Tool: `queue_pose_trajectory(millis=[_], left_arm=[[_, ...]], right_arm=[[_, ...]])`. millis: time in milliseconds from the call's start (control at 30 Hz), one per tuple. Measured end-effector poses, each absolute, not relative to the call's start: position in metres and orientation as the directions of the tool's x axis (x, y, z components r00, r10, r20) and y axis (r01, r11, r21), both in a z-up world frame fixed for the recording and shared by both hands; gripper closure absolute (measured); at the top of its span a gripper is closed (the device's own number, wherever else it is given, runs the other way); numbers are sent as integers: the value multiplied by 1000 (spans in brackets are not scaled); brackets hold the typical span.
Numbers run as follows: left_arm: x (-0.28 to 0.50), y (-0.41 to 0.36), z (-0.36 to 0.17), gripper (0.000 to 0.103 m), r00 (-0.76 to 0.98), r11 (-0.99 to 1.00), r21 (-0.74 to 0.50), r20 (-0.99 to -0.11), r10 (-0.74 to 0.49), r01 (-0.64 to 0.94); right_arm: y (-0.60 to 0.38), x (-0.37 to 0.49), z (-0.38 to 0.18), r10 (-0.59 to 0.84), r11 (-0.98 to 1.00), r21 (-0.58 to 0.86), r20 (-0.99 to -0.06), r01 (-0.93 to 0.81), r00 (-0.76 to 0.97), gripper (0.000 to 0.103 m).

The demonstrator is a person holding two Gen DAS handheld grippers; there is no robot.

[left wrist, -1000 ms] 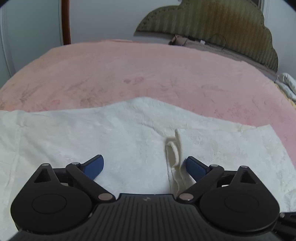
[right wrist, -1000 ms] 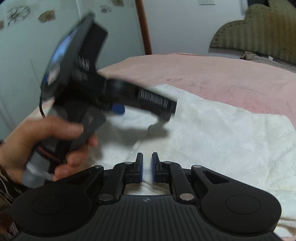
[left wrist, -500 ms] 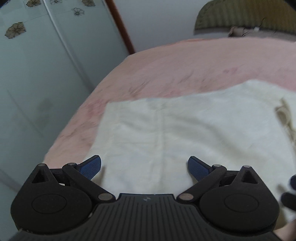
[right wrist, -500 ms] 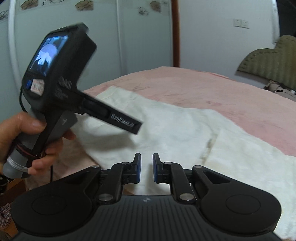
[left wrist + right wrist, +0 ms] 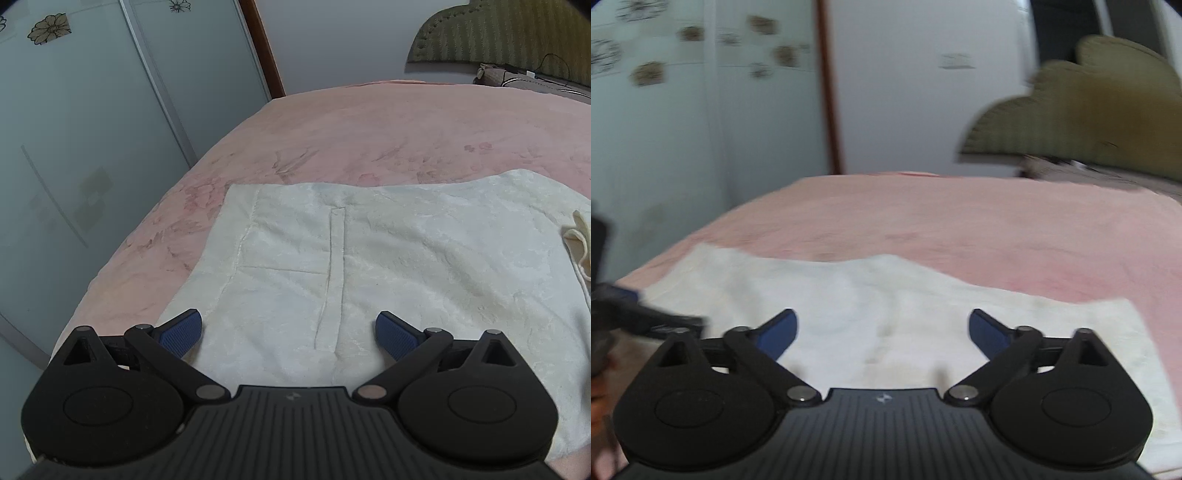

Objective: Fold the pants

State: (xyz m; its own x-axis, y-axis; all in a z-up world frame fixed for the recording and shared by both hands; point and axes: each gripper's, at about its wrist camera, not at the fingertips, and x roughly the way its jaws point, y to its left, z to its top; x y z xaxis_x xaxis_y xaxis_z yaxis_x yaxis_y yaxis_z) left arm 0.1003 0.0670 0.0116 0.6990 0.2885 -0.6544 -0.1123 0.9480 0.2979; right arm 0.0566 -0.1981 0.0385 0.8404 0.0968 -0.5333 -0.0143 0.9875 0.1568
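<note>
Pants: the cream pants (image 5: 369, 266) lay flat on the pink bed (image 5: 369, 129).
Left gripper (image 5: 289, 329): jaws spread, empty, above the cloth.
Right gripper (image 5: 882, 328): jaws opening, nothing between.
Advice: pinch both layers at matching edges.

The pants (image 5: 388, 258) are lying flat on the pink bedspread, cream-white with a soft, faintly patterned texture. They're looking folded already, one layer sitting on another, with a long vertical seam strip running down the middle. A loose cream tie is sticking out at the right edge.
</note>
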Motion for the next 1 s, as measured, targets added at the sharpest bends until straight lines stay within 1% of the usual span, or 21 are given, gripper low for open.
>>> queue_pose_trajectory(millis=[67,233,300,367,533,833,1000], left_arm=[[99,65,12,1,705,949,296,-650,285,-110],[99,62,14,1,711,956,270,-650,269,-115],[102,61,12,1,704,958,264,-659,266,-115],[105,60,9,1,695,957,265,-667,269,-117],[106,60,6,0,694,959,252,-669,267,-126],[107,61,3,0,695,962,238,-670,260,-130],[107,61,3,0,696,962,240,-669,260,-129]], right_arm=[[-209,61,30,54,986,159,-563,45,825,0],[-219,73,-1,17,982,146,-696,118,718,0],[-211,67,-4,-11,991,91,-668,96,744,0],[-207,65,-3,-14,994,71,-663,81,749,0],[-213,60,-4,29,990,122,-656,68,754,0],[-213,62,-6,23,991,113,-650,67,760,0],[-215,58,1,44,988,138,-656,62,754,0]])
